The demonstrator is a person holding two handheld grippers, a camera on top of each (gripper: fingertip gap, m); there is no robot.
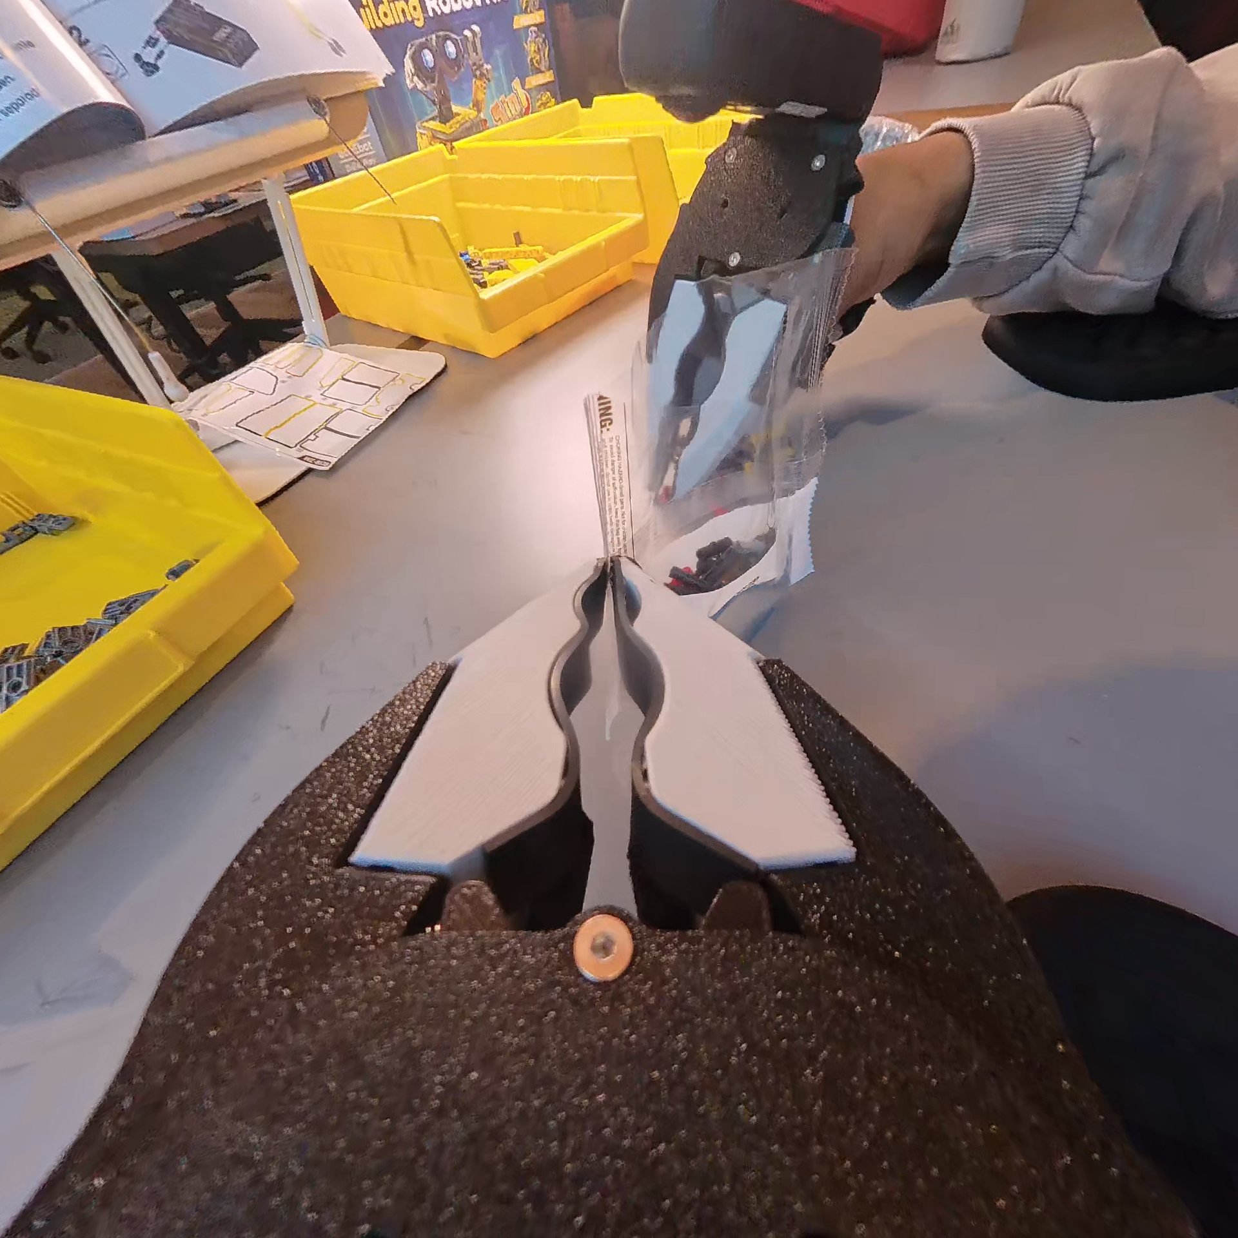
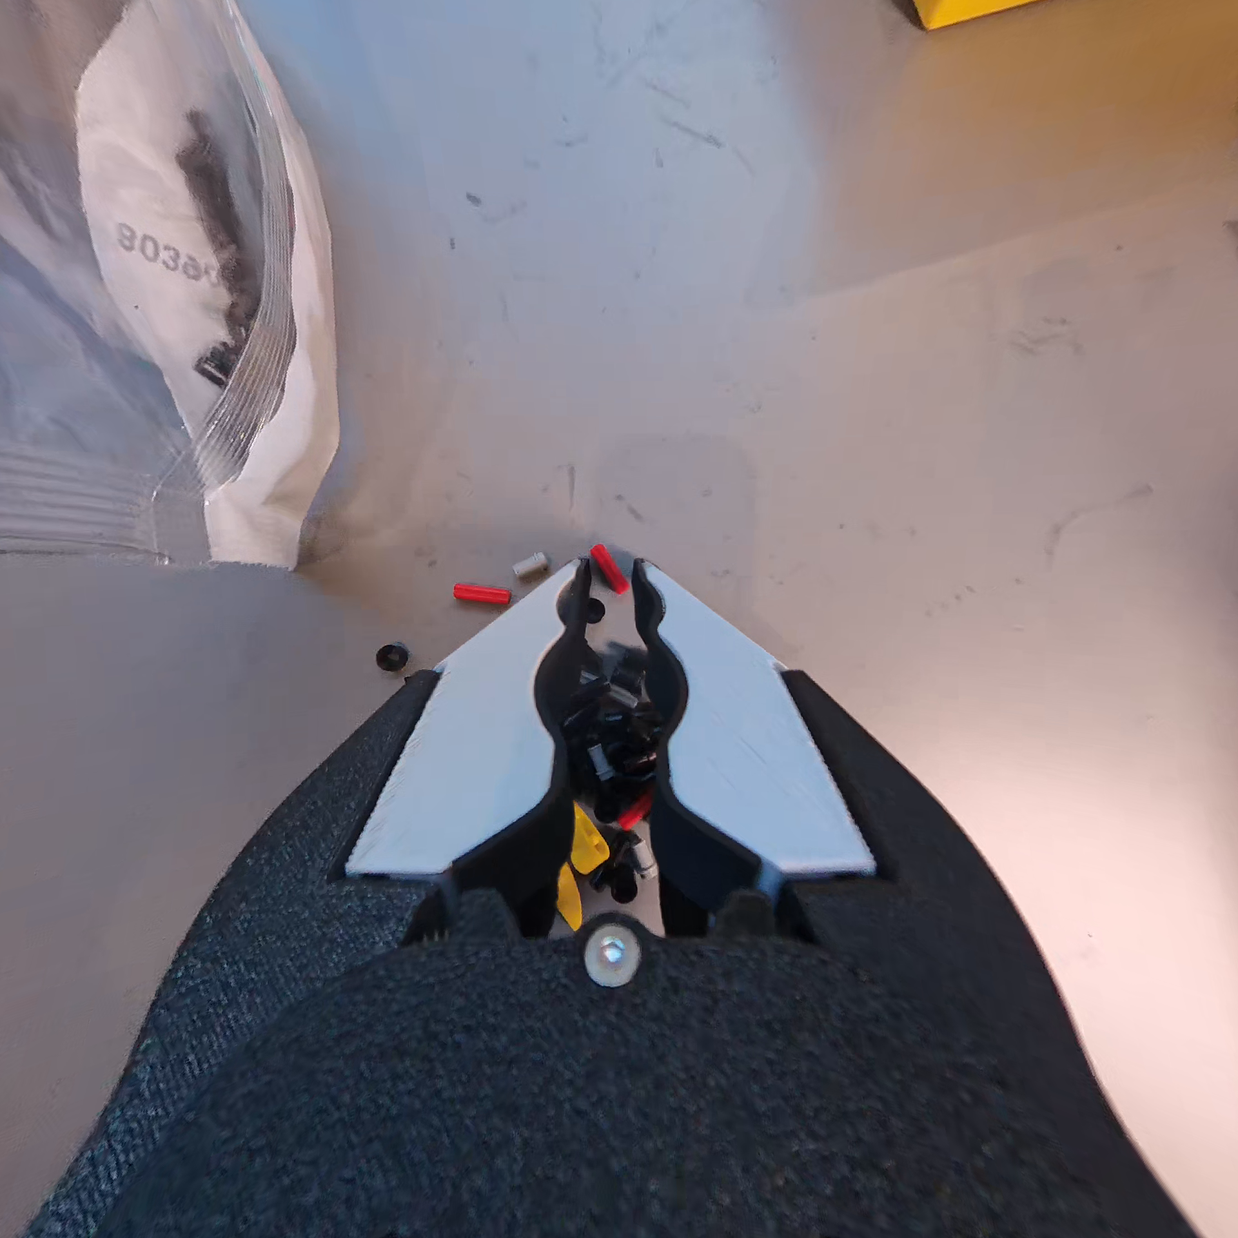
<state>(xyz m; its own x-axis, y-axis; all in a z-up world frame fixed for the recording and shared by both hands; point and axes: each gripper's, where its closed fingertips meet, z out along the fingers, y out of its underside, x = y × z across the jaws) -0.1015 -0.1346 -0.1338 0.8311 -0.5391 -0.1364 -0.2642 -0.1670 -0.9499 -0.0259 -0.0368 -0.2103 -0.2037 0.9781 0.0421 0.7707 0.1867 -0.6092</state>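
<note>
the left gripper (image 1: 611, 569) has its tips pressed together on a thin edge of a clear plastic bag (image 1: 730, 429), the printed strip of film standing up just past the pinch. the rest of the bag hangs to the right of those tips, with a small clump of dark pieces (image 1: 720, 559) low inside it, close above the grey table (image 1: 469, 536).

the right gripper (image 2: 611, 569) points down at the table with its tips a little apart and nothing clamped between them. in the left wrist view this same gripper sits behind the upper part of the bag, seen through the film, with a hand (image 1: 904, 221) in a grey sleeve behind it; whether it touches the film i cannot tell.

under and between the right fingers lies a loose heap of small black parts (image 2: 613, 723) with yellow bits (image 2: 586, 847) nearer the camera. a red pin (image 2: 608, 568) lies right at the tips, another red pin (image 2: 481, 593) and a small grey sleeve (image 2: 530, 564) just to their left, and a black ring (image 2: 392, 655) further left. so part of the contents lies out on the table and part is in the bag.

yellow bins (image 1: 469, 241) stand well apart at the back and left.
</note>
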